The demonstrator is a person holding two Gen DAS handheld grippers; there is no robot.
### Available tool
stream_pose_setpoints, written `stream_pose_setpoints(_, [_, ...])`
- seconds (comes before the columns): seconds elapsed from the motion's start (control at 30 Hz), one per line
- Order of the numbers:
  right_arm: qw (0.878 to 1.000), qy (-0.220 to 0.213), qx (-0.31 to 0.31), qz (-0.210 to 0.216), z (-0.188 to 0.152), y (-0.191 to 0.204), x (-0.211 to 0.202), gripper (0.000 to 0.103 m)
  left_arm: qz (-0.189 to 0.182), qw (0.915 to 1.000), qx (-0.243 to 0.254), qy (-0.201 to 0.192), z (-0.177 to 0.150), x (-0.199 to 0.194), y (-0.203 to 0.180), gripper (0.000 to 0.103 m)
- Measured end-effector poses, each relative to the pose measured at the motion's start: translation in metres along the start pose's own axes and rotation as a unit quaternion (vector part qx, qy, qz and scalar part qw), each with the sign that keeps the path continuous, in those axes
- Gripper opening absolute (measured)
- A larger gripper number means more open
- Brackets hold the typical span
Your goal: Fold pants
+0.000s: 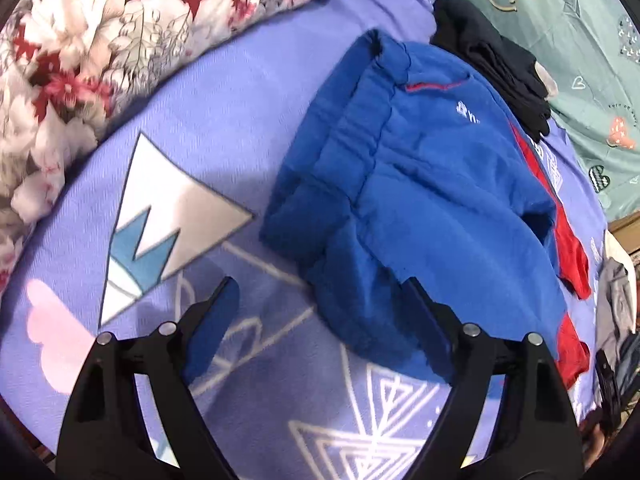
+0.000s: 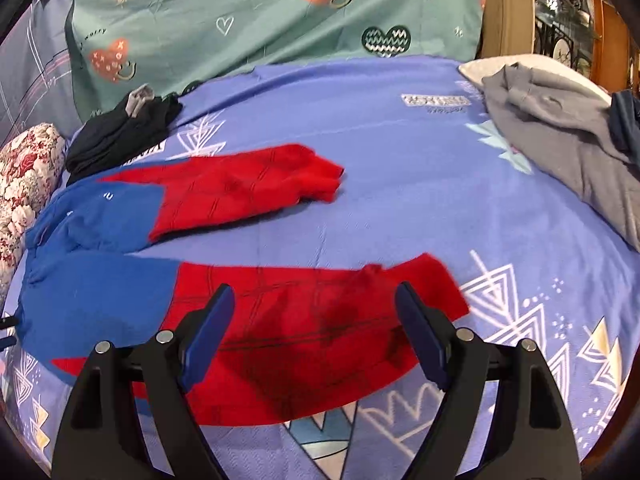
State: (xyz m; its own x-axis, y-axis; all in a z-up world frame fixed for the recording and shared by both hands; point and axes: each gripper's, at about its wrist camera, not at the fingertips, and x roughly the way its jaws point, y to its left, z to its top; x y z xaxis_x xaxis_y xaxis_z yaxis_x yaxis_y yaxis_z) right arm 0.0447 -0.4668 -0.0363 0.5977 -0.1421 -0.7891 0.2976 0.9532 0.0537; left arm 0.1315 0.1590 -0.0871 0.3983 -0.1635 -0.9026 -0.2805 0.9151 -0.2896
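Pants (image 2: 240,312) lie spread under my right claw (image 2: 316,312), waist by my left claw (image 1: 320,304); both wide, holding nothing. Blue top, red legs apart.

A bed fills both views, spread with a periwinkle blanket (image 2: 400,208) printed with white triangle outlines and pale mountain shapes; a teal sheet (image 2: 280,12) with hearts and smiling faces rises along the top of the right view; a floral quilt (image 1: 100,48) in red and cream bunches at the upper left of the left view; wooden furniture (image 2: 508,8) with dishes stands at upper right; bright light falls across the bedding.
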Motion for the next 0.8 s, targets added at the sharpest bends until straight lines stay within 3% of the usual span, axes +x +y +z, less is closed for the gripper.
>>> stream_pose_setpoints(0.1, [1.0, 0.012, 0.004, -0.003, -0.005, 0.001, 0.003, 0.082, 0.006, 0.9999, 0.014, 0.006, 0.01, 0.011, -0.009, 0.063])
stream_pose_setpoints(0.13, [1.0, 0.014, 0.006, -0.003, -0.006, 0.0, 0.004, 0.082, 0.028, 0.9994, 0.019, 0.003, 0.012, 0.013, -0.013, 0.05])
stream_pose_setpoints(0.17, [1.0, 0.017, 0.009, -0.004, -0.006, -0.002, 0.005, 0.082, 0.054, 0.9983, 0.023, -0.005, 0.014, 0.015, -0.016, 0.025])
stream_pose_setpoints(0.2, [1.0, 0.02, 0.011, -0.004, -0.006, -0.004, 0.007, 0.082, 0.055, 0.9981, 0.028, -0.008, 0.015, 0.016, -0.017, 0.018])
stream_pose_setpoints(0.27, [1.0, 0.025, 0.014, -0.004, -0.007, -0.005, 0.01, 0.082, 0.051, 0.9981, 0.029, -0.02, 0.014, 0.011, -0.022, 0.014])
stream_pose_setpoints(0.43, [0.999, 0.05, 0.021, -0.003, -0.009, -0.007, 0.023, 0.082, 0.068, 0.9932, 0.062, -0.072, 0.006, -0.032, -0.028, 0.013])
stream_pose_setpoints(0.6, [0.998, 0.045, 0.041, 0.018, 0.002, -0.009, 0.027, 0.082, 0.075, 0.9924, 0.07, -0.068, 0.0, -0.045, -0.013, 0.015])
stream_pose_setpoints(0.63, [0.998, 0.037, 0.05, 0.029, 0.009, -0.01, 0.028, 0.082, 0.077, 0.993, 0.07, -0.056, 0.0, -0.038, -0.011, 0.02])
stream_pose_setpoints(0.73, [0.993, 0.029, 0.098, 0.061, 0.033, -0.018, 0.039, 0.087, 0.105, 0.9931, 0.046, -0.024, 0.001, -0.019, -0.002, 0.055])
stream_pose_setpoints(0.8, [0.987, 0.04, 0.129, 0.085, 0.048, -0.022, 0.054, 0.087, 0.106, 0.9926, 0.03, -0.05, 0.004, -0.025, 0.001, 0.065])
